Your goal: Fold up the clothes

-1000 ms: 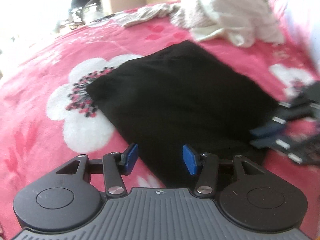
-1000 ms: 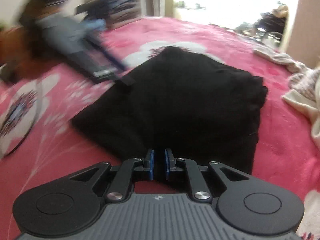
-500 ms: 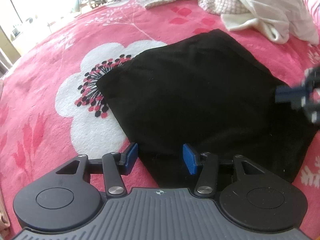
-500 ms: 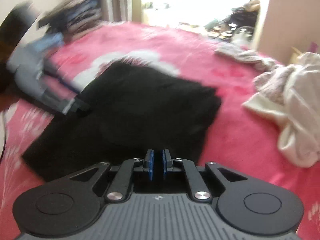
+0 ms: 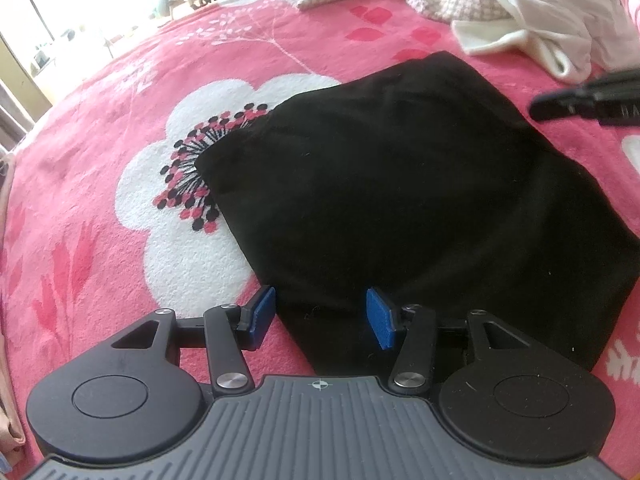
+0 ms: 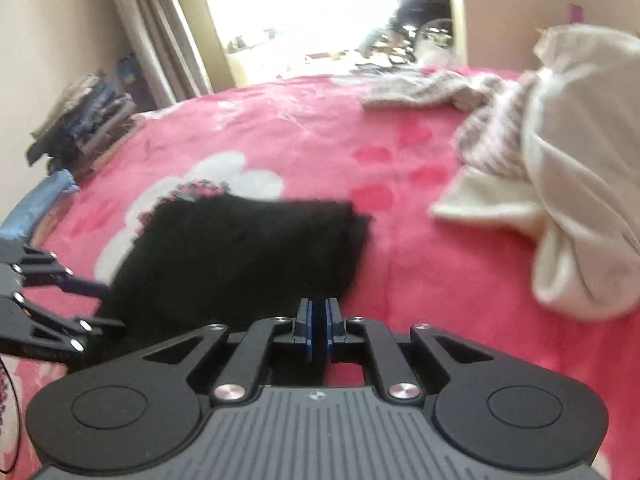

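Observation:
A black garment (image 5: 400, 200) lies folded flat on the pink flowered bedspread (image 5: 100, 160). My left gripper (image 5: 320, 316) is open, and its blue pads (image 5: 262, 312) straddle the garment's near left corner just above the cloth. My right gripper (image 6: 319, 320) is shut with nothing visible between its pads. It hovers over the garment's near right edge (image 6: 240, 256). In the left wrist view the right gripper (image 5: 560, 102) shows as a dark shape at the far right. In the right wrist view the left gripper (image 6: 114, 307) is at the left edge.
A heap of white and checked unfolded clothes (image 6: 560, 200) lies on the bed to the right of the garment, also in the left wrist view (image 5: 540, 8). A stack of folded clothes (image 6: 80, 120) sits by the curtain at the far left. Bright window behind.
My right gripper, still shut, has drawn back and swung right, so the clothes heap now fills its right side. The left gripper stayed open and moved closer over the garment's corner.

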